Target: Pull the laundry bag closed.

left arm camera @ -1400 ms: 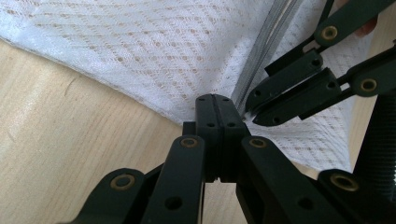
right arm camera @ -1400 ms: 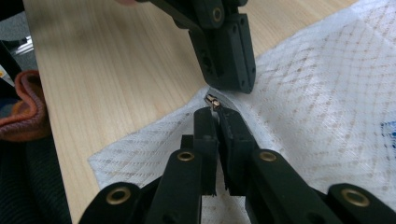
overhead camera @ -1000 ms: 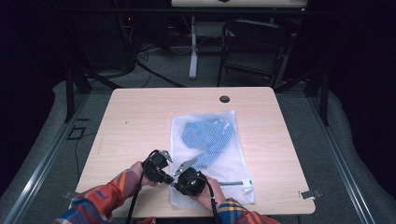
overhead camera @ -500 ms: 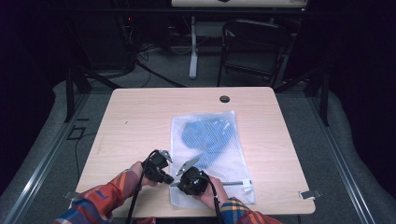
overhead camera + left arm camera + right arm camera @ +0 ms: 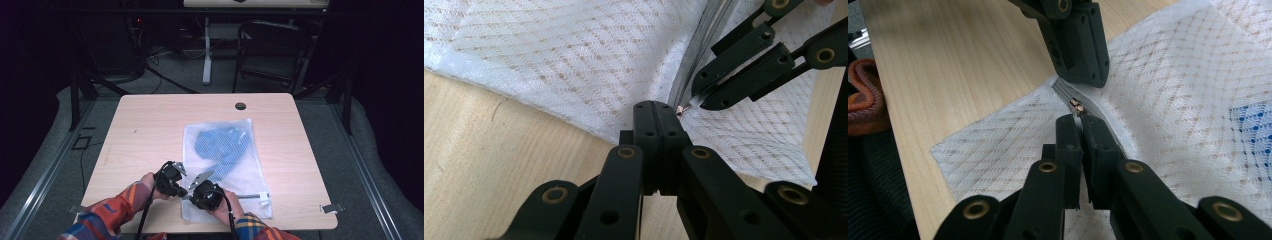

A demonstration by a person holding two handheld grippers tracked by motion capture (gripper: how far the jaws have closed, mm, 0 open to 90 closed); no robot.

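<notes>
Grippers unmoved vs earlier: left gripper (image 5: 176, 186) & right gripper (image 5: 196, 192) jaws pinch mesh bag (image 5: 225, 165) zipper end.

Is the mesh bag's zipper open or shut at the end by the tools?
Cannot tell. The zipper runs between both tools, but its teeth are too blurred to judge on the mesh bag.

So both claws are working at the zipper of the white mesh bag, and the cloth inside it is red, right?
Not quite. The cloth inside the white mesh bag is blue, not red, as the high view shows. The rest holds: the left claw and the right claw are both at the bag's zipper.
</notes>
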